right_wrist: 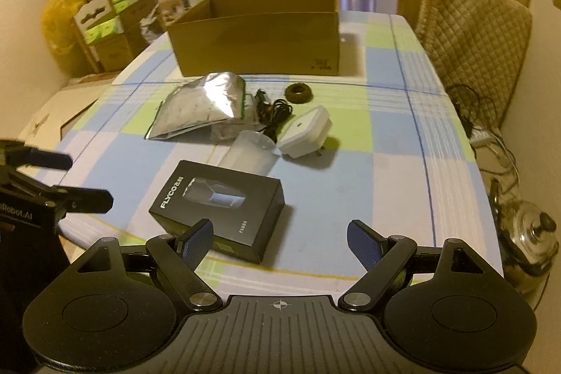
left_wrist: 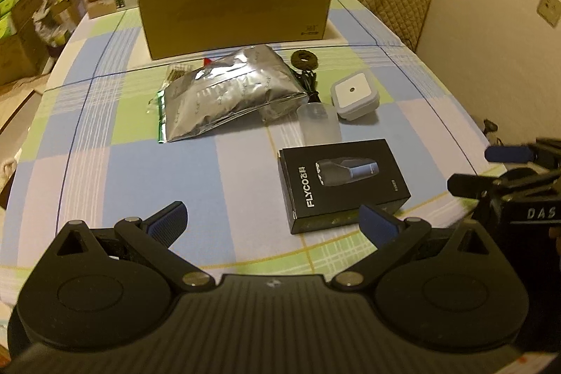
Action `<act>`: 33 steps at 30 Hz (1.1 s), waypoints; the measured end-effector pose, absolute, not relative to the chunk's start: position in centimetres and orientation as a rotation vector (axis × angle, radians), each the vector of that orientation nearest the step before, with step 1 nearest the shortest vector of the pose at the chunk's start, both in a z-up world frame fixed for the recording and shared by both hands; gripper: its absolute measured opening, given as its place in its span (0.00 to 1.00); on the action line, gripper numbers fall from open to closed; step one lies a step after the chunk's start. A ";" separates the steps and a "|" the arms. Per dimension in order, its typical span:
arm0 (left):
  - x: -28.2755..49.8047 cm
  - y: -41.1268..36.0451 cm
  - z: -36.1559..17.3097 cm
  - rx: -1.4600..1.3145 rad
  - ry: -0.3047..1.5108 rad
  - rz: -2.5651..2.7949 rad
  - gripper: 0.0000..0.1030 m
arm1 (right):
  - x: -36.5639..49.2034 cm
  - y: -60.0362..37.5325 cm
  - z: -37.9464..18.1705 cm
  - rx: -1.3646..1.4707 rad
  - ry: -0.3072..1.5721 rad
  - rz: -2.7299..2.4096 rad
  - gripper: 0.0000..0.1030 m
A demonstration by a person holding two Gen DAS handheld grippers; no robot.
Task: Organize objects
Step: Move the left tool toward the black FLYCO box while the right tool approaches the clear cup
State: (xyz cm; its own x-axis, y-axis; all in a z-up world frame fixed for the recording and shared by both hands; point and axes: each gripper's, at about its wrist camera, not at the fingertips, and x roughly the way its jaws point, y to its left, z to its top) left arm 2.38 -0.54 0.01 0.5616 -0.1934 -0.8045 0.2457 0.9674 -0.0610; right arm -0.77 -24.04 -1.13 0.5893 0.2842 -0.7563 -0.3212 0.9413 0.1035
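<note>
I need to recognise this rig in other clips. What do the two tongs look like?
Both tongs, left and right, match: matte black linkage arms with silver pivot pins, round black housings, a ribbed grey base and blue ribbed pads. White lettering marks their sides.

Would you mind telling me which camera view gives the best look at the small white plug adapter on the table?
The right wrist view: there the white plug adapter lies tilted, showing its top, its side and the metal prongs at its base. The left wrist view shows the same adapter mostly from above, as a square face with a dark dot, prongs hidden.
</note>
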 end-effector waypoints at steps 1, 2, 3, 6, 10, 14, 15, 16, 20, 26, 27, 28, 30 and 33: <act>2.5 -0.6 0.0 0.067 0.939 -0.269 0.99 | -0.7 -23.9 -1.2 -0.060 0.873 0.357 0.79; 2.6 -0.6 0.0 0.078 0.937 -0.277 0.99 | -0.6 -23.9 -1.3 -0.070 0.878 0.362 0.79; 2.7 -0.7 0.0 0.091 0.935 -0.285 0.99 | -0.5 -23.8 -1.4 -0.082 0.884 0.371 0.79; 3.0 -0.9 0.1 0.125 0.935 -0.326 0.99 | -0.2 -23.7 -1.7 -0.104 0.901 0.391 0.79; 3.6 -1.2 0.4 0.168 0.927 -0.388 0.99 | -0.1 -23.8 -1.9 -0.130 0.909 0.409 0.79; 4.1 -2.0 0.5 0.251 0.911 -0.451 0.99 | -0.3 -23.5 -2.0 -0.205 0.888 0.453 0.79; 4.2 -2.1 0.5 0.263 0.909 -0.465 0.99 | -0.3 -23.4 -2.1 -0.222 0.889 0.463 0.79; 4.3 -2.2 0.5 0.275 0.906 -0.480 0.99 | -0.2 -23.5 -2.1 -0.231 0.892 0.471 0.79; 4.8 -2.8 0.2 0.326 0.903 -0.542 0.99 | 0.3 -23.7 -2.2 -0.252 0.906 0.493 0.79; 5.2 -3.4 -0.1 0.414 0.902 -0.615 0.99 | 0.9 -24.0 -2.3 -0.303 0.915 0.520 0.79; 5.2 -3.5 -0.2 0.424 0.903 -0.626 0.99 | 1.0 -24.0 -2.3 -0.310 0.917 0.524 0.79; 5.3 -3.5 -0.2 0.433 0.904 -0.634 0.99 | 1.0 -23.9 -2.3 -0.317 0.917 0.528 0.79; 5.4 -3.6 -0.3 0.449 0.903 -0.648 0.99 | 1.2 -23.9 -2.3 -0.331 0.919 0.539 0.79; 5.4 -3.9 -0.2 0.476 0.899 -0.678 0.99 | 1.4 -23.9 -2.3 -0.361 0.919 0.563 0.79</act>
